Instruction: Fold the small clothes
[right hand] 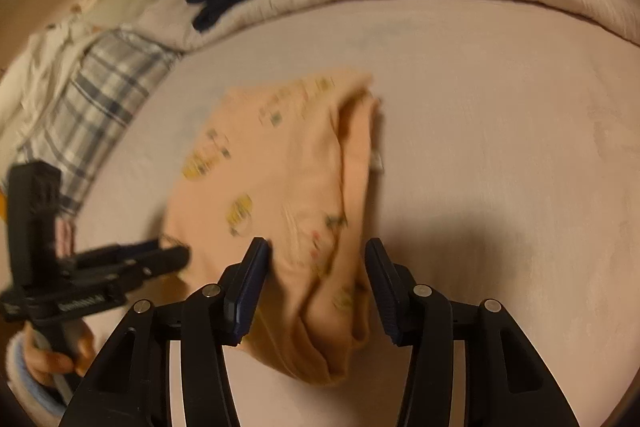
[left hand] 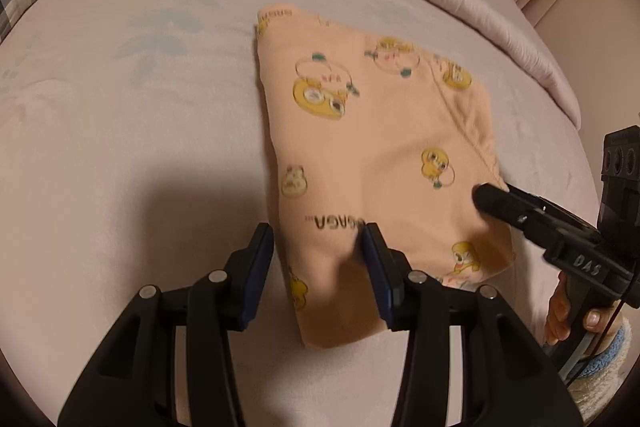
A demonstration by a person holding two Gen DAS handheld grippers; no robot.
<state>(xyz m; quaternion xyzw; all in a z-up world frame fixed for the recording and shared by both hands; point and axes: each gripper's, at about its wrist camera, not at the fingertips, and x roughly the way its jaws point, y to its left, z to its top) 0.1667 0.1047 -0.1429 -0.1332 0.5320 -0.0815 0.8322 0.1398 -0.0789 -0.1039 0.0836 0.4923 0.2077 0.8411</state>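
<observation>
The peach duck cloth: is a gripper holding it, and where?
Neither is holding it. The left gripper and right gripper both stand open over the near edge of the peach duck cloth, which lies folded on the bed.

A peach garment [left hand: 376,147] with yellow duck prints lies folded flat on the pale bedsheet [left hand: 140,127]

Left hand-held gripper [left hand: 318,259] and right hand-held gripper [right hand: 316,275] gape (both level)
</observation>
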